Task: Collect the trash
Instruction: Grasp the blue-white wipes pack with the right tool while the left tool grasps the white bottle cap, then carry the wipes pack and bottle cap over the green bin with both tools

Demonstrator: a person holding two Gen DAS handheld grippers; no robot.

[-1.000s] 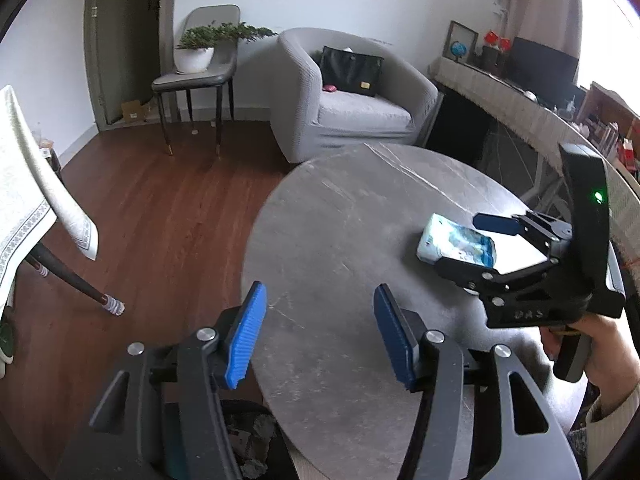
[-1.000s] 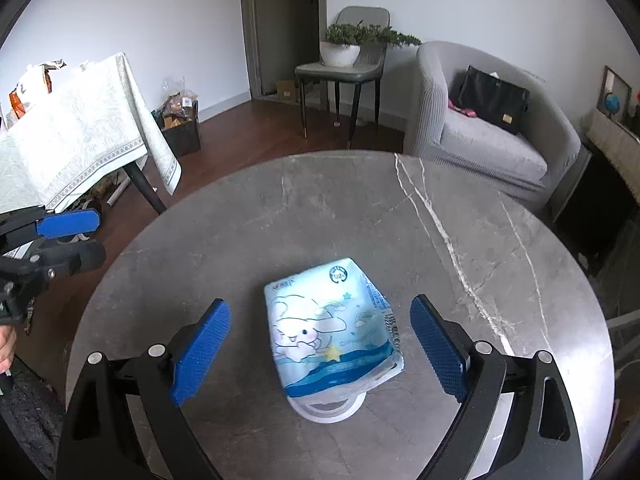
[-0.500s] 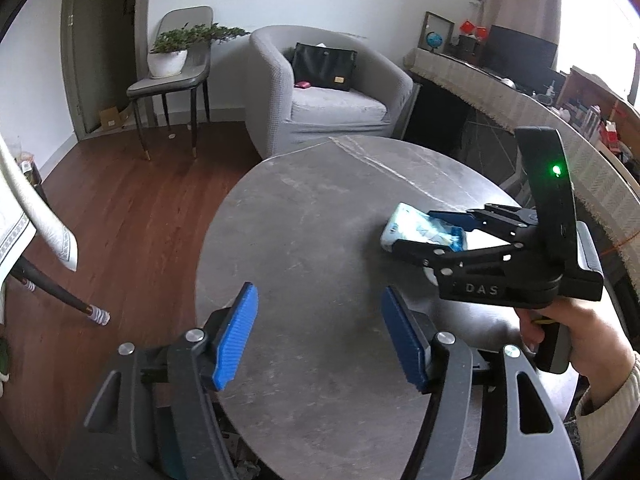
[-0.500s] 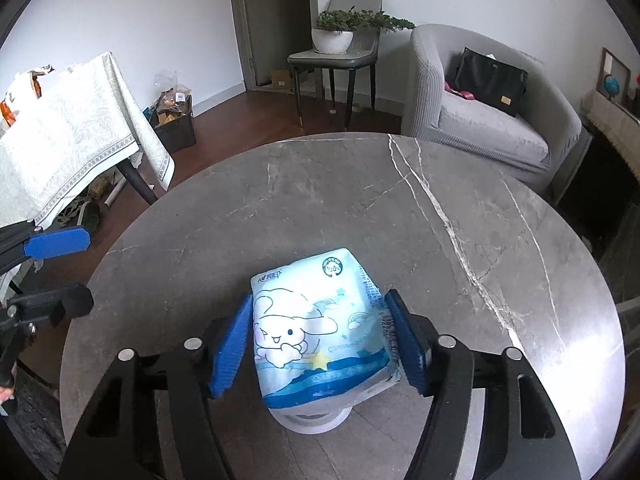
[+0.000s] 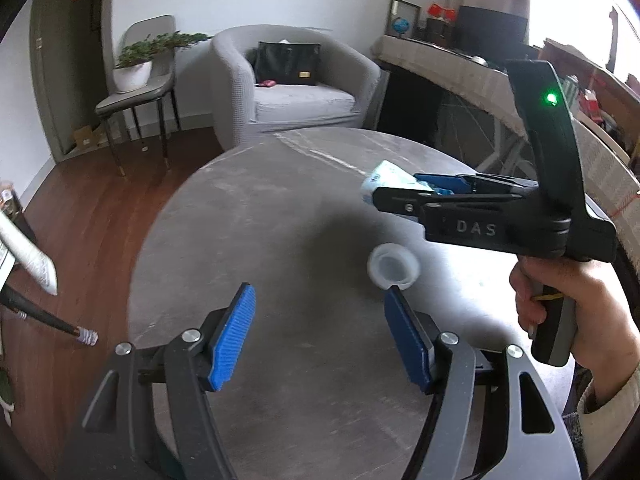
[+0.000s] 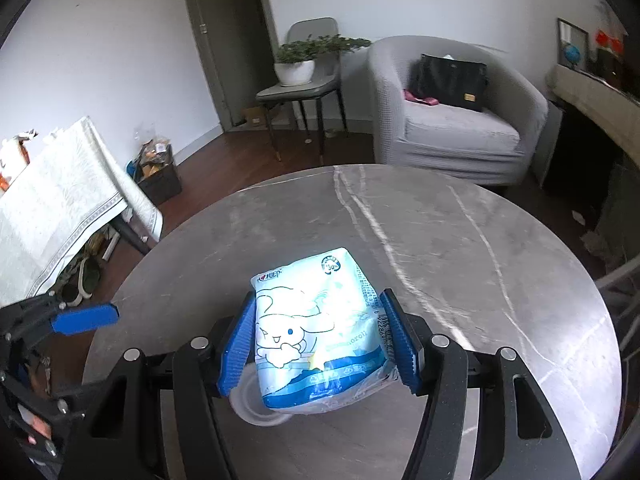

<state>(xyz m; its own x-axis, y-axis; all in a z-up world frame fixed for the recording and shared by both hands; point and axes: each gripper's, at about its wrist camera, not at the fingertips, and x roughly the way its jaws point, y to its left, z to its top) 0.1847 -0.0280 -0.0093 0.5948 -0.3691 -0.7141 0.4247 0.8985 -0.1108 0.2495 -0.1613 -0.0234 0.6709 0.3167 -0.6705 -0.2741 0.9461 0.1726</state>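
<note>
The left gripper (image 5: 318, 334) hangs over the round grey marble-veined tabletop (image 5: 280, 220) with its blue-padded fingers (image 5: 234, 340) spread and opening, nothing between them, its right pad just beside a small white plastic cup (image 5: 394, 266) that stands on the tabletop. To the right of that cup, the right gripper (image 6: 320, 346), held by a hand (image 5: 576, 312), is closing its fingers (image 6: 236, 344) on a pale blue plastic tissue pack printed with a cartoon dog (image 6: 320, 328), pinching both its sides above the cup.

A round grey marble table (image 5: 280, 216) carries a small white cup (image 5: 394, 267).
</note>
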